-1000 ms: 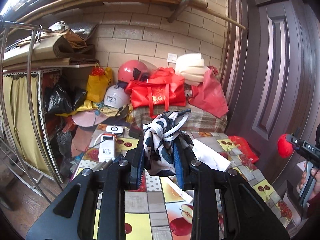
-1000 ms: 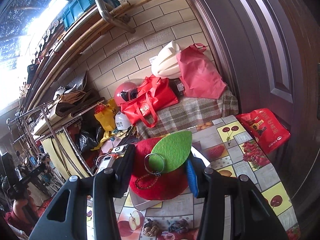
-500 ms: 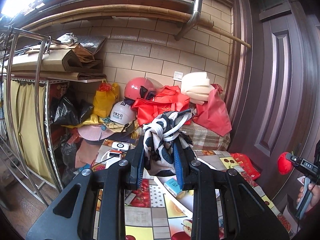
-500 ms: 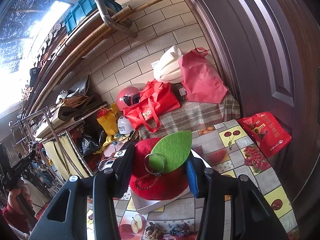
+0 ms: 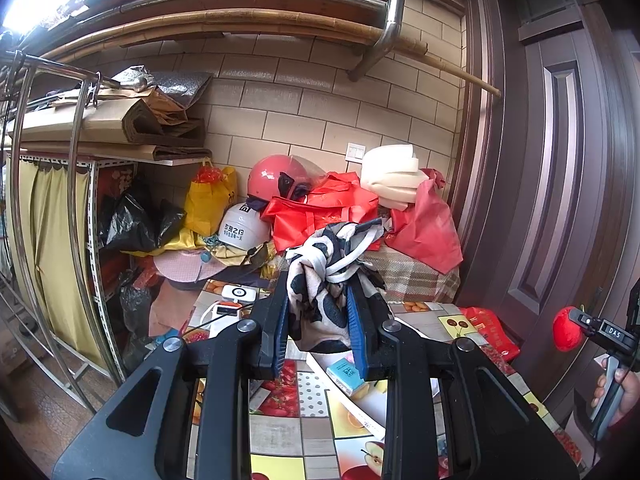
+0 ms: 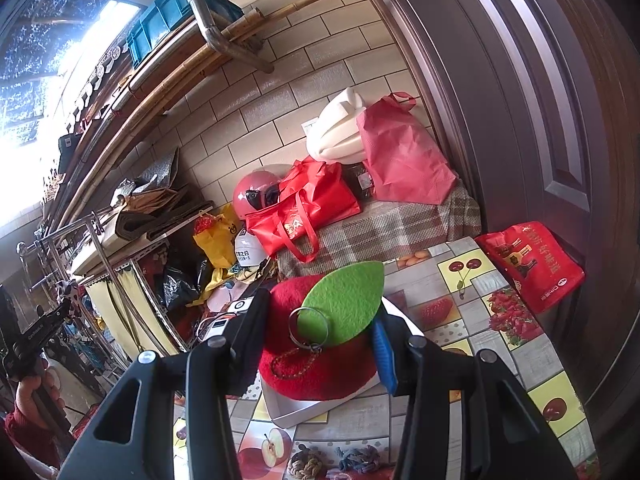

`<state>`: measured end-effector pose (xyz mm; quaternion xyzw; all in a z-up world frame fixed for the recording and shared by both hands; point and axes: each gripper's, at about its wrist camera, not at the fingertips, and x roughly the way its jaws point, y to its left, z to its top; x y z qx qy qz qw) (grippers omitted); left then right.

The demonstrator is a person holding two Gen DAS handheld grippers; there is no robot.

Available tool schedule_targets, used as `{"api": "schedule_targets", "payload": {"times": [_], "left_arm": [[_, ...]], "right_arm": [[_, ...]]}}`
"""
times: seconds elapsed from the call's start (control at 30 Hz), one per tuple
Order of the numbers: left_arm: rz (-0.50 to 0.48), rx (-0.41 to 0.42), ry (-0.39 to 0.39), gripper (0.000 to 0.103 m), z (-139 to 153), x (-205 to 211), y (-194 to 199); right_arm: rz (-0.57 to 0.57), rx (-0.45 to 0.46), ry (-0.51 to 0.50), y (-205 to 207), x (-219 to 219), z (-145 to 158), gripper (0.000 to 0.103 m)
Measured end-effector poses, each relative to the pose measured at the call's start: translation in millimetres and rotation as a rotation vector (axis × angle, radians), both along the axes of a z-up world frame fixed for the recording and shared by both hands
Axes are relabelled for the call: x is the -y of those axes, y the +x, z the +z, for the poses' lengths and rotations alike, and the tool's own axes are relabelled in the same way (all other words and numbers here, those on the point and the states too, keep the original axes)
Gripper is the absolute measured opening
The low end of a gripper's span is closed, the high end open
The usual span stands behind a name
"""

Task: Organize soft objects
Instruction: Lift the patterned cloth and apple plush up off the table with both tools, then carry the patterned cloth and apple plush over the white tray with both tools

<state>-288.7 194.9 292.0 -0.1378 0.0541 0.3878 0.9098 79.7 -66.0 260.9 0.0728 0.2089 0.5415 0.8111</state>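
**Both soft items up in the air, box waiting below**

And up they go: since a second ago the left gripper (image 5: 320,322) has climbed and tipped back, so the wall and shelf fill more of its view and the worktop (image 5: 320,404) has dropped lower in frame. The right gripper (image 6: 320,344) has barely shifted, just a touch higher over the white box (image 6: 296,412).

Left side first: the fingers are pinching the black-and-white scarf (image 5: 324,280), a knotted bundle bunched between the blue pads, well clear of the worktop. Right side: the fingers are clamped on the red felt apple (image 6: 316,356), green leaf (image 6: 344,304) and metal key ring (image 6: 308,326) facing the camera. It hangs above the white box, apparently not touching it. In the left view you can spot the same apple out at the far right edge (image 5: 566,328), so the two hands are well apart.

How far along? My read is mid-task. Two soft things are in hand but neither is put down anywhere yet. Down at the bottom of the right view, a tan knotted rope piece (image 6: 306,464) and a grey-blue knotted cloth (image 6: 358,460) lie on the worktop, seemingly still to be sorted. The box holds a small blue carton (image 5: 346,374); where the soft items belong I can't tell
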Motion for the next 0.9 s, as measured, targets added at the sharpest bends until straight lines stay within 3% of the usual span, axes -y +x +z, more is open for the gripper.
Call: {"api": "schedule_targets", "payload": {"times": [0.9], "left_arm": [[-0.022,-0.006,-0.018,0.025,-3.5,-15.4,18.1]], "right_arm": [[0.007,-0.019,-0.028,10.2,-20.8,-3.8,0.046]]}}
